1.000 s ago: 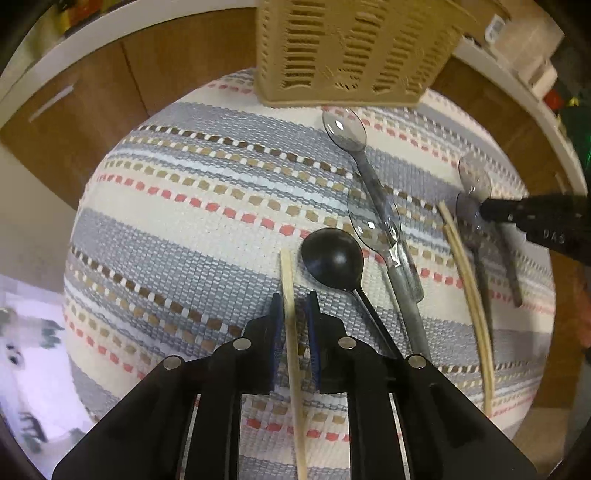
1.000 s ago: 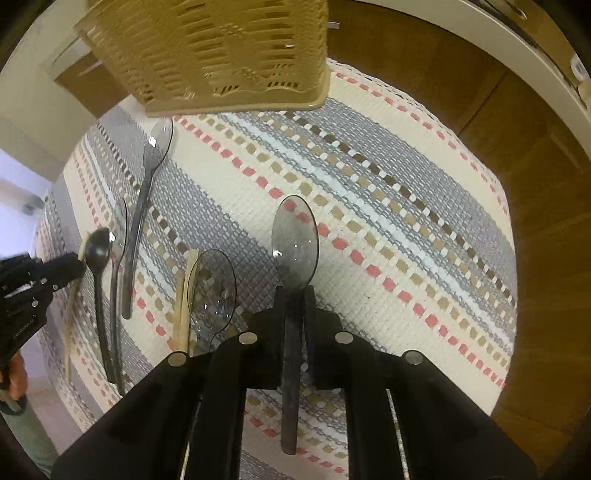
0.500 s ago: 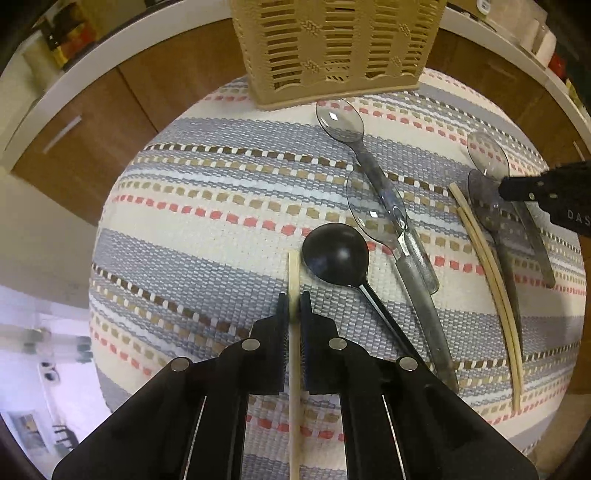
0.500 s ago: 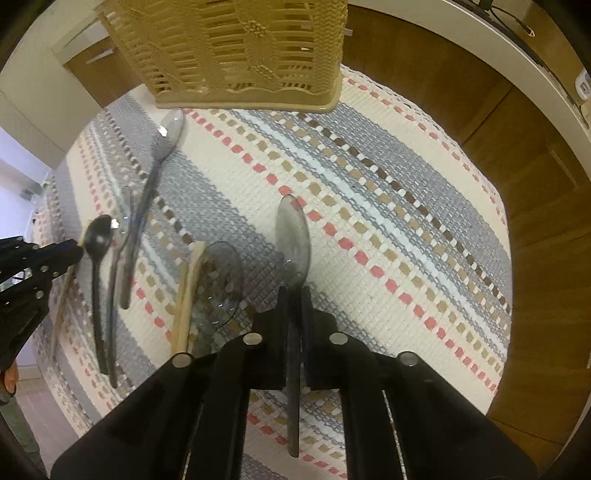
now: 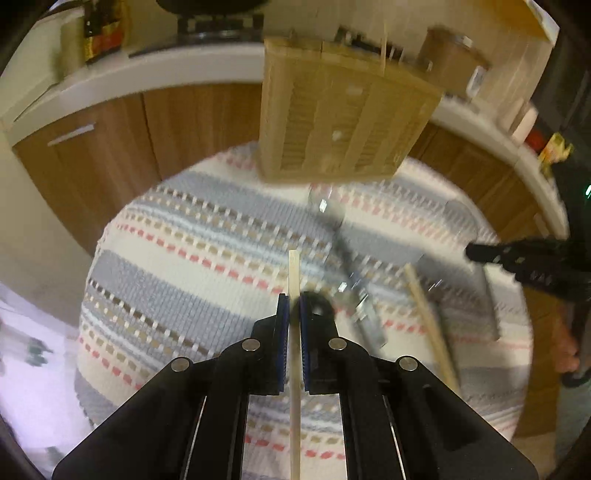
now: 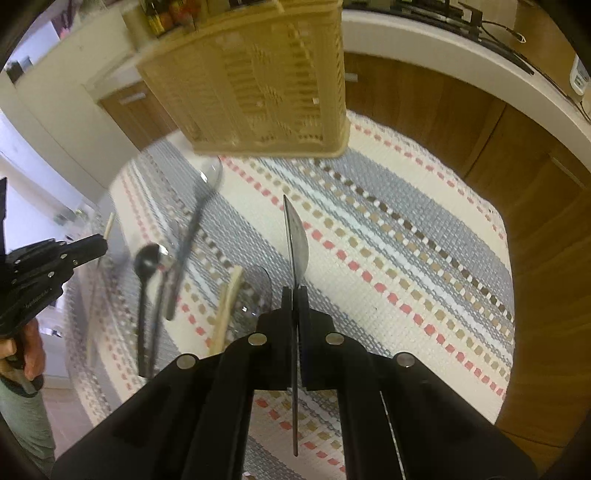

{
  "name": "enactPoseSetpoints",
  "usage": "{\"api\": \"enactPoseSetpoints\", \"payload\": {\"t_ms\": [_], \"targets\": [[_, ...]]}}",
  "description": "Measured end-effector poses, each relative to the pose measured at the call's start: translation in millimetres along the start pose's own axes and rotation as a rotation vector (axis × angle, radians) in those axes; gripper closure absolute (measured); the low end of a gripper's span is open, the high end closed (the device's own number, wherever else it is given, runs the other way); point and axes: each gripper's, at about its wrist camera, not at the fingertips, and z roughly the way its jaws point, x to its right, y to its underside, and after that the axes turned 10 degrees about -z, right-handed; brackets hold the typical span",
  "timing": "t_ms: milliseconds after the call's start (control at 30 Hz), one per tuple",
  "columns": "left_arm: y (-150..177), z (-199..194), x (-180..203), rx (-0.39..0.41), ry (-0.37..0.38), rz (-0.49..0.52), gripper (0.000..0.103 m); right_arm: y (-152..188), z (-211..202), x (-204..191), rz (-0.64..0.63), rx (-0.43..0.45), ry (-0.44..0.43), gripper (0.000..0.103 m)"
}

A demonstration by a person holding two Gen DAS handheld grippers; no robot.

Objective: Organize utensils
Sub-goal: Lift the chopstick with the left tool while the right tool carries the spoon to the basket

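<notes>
My left gripper (image 5: 291, 299) is shut on a pale wooden chopstick (image 5: 293, 273), held off the striped mat (image 5: 192, 258). My right gripper (image 6: 294, 291) is shut on the handle of a clear grey plastic spoon (image 6: 295, 240), which is turned edge-on and lifted above the mat (image 6: 388, 240). A tan slotted utensil basket (image 5: 343, 122) (image 6: 258, 85) stands at the mat's far edge. Left on the mat are a black spoon (image 6: 146, 258), clear spoons (image 6: 210, 177) and more chopsticks (image 6: 227, 310) (image 5: 428, 314). Each gripper shows at the edge of the other's view.
Brown cabinet doors (image 6: 443, 110) and a white countertop (image 5: 147, 77) curve behind the mat. Bottles (image 5: 99, 33) and boxes stand on the counter. A person's hand (image 6: 22, 350) holds the left gripper's grip.
Both grippers have risen with their utensils: the chopstick and the clear spoon have come off the mat. The spoon has turned edge-on. The basket now sits lower in both views.
</notes>
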Motion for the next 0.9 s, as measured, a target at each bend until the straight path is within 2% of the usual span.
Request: {"api": "enactPoseSetpoints", "payload": {"t_ms": [133, 300, 500, 733, 900], "targets": [[-12.9, -16.7, -2.9, 0.094, 0.109, -0.059, 0.099, -3.4, -13.3, 3.5, 0.002, 0.057, -0.026, 0.101], [-29.7, -33.2, 0.3, 0.209, 0.195, -0.103, 0.099, -12.9, -27.5, 6.4, 0.006, 0.129, -0.050, 0.101], [-59.0, -59.9, 12.2, 0.396, 0.246, -0.120, 0.099, -34.8, -47.1, 3.5, -0.015, 0.239, -0.033, 0.101], [-102.8, -96.4, 42.4, 0.641, 0.290, -0.113, 0.099, -77.3, -87.4, 6.1, -0.022, 0.445, -0.022, 0.101], [-124.1, -108.5, 60.1, 0.771, 0.292, -0.108, 0.099, -108.3, -112.0, 9.8, -0.025, 0.592, 0.027, 0.101]]}}
